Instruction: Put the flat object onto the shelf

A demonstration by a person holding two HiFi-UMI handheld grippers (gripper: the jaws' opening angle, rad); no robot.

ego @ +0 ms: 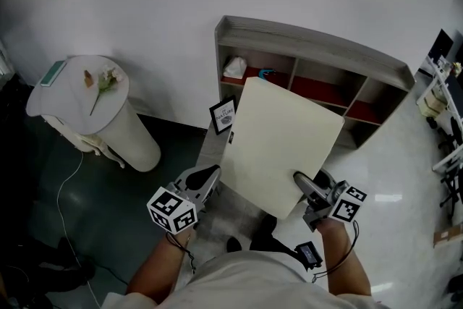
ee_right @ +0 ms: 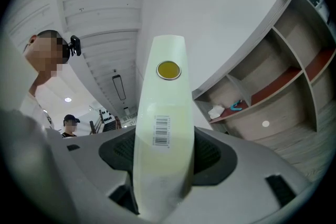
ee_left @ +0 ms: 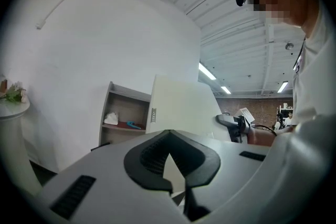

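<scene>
A large cream flat board is held tilted in the air in front of the grey cubby shelf. My right gripper is shut on the board's lower right corner. In the right gripper view the board's edge stands between the jaws of that gripper, with a barcode label and a yellow dot on it. My left gripper sits beside the board's lower left edge, apart from it. Its jaws are shut with nothing held, and the board and shelf lie ahead of them.
The shelf's left cubby holds a white crumpled item and a teal thing; red liners lie in others. A small framed sign leans by the shelf's left side. A white round pedestal table with flowers stands at left.
</scene>
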